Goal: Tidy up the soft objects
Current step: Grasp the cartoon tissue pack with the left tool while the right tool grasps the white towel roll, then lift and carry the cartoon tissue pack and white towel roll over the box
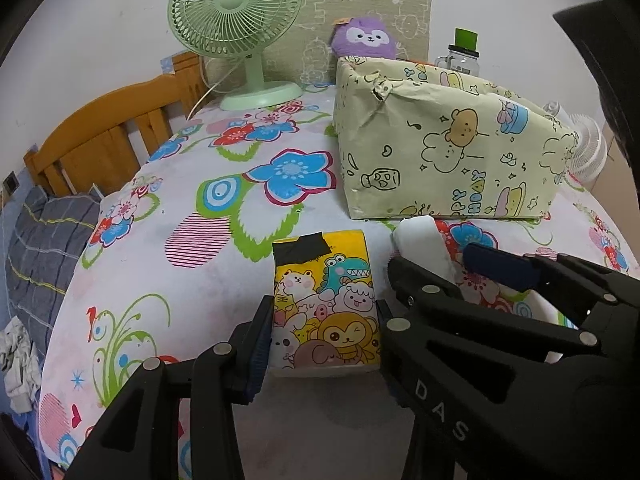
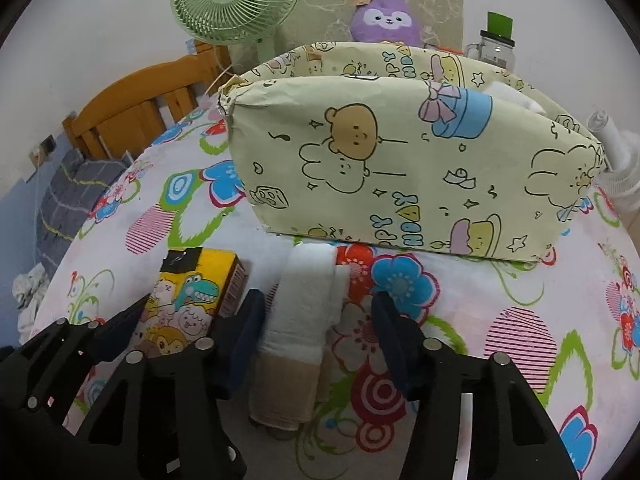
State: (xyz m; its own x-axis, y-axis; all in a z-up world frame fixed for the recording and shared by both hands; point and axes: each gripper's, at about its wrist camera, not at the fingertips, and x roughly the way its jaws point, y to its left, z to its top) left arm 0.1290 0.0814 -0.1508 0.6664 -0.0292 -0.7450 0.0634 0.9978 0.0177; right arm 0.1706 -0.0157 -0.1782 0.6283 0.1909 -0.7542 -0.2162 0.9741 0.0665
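A yellow cartoon tissue pack point(image 1: 326, 304) lies on the flowered bedsheet point(image 1: 180, 240). My left gripper point(image 1: 322, 332) has its jaws pressed against both sides of the pack. The pack also shows in the right wrist view point(image 2: 188, 300). A rolled white and beige towel point(image 2: 298, 332) lies to its right, also seen in the left wrist view point(image 1: 424, 244). My right gripper point(image 2: 318, 328) is open around the towel, with its left finger against it and a gap at the right finger. A pale green cartoon-print box point(image 2: 404, 168) stands just behind, open at the top.
A green desk fan point(image 1: 240, 28) stands at the back left. A purple plush point(image 1: 366, 38) and a glass jar with a green lid point(image 1: 464, 54) sit behind the box point(image 1: 440, 148). A white fan point(image 1: 586, 144) is at the right. A wooden bed frame point(image 1: 104, 128) is at the left.
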